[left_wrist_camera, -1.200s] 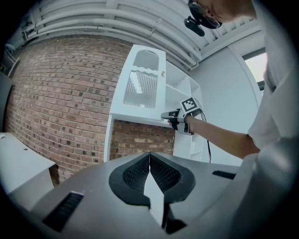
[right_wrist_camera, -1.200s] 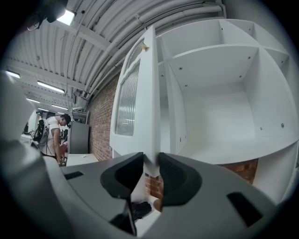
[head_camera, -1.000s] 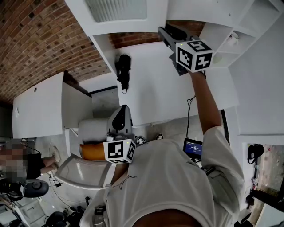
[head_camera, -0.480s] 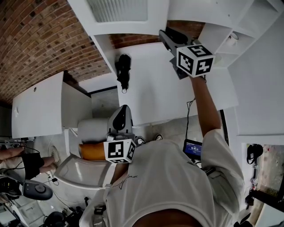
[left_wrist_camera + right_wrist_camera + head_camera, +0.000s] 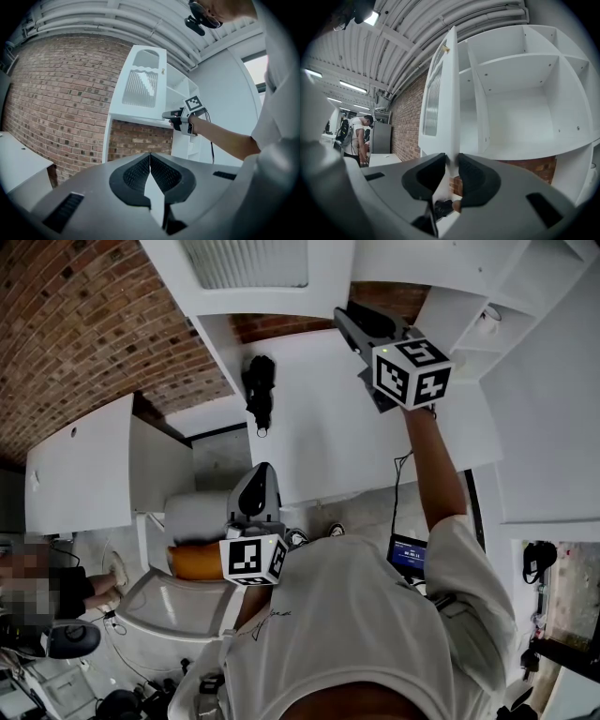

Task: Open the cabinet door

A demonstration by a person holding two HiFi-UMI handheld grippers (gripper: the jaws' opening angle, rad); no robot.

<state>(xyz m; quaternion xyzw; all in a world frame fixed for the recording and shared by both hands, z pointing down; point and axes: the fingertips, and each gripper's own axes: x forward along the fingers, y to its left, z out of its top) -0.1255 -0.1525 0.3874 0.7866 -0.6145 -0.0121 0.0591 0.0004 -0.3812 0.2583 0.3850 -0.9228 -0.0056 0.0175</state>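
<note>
**Head view.** The right gripper (image 5: 349, 320) is raised to the white cabinet door with a ribbed glazed panel (image 5: 281, 296), which hangs high on the white open-shelf cabinet (image 5: 525, 277). The left gripper (image 5: 260, 474) is held low, near the person's torso and well apart from the door.

**Left gripper view.** Its fingers are pressed together with nothing between them. From the side, this view shows the whole door face and the right gripper at its lower free corner.

**Right gripper view.** The door is seen edge-on and already stands off the bare shelves. The fingers have just been closing and are now narrow, gripping the door's free edge (image 5: 451, 93) between the pads. Only this view confirms that contact.

**Handling.** The door is judged to be a stiff, light panel that swings on hinges. Its painted frame is likely slippery and its glazing fragile, so grip the solid edge frame, never the ribbed insert
</note>
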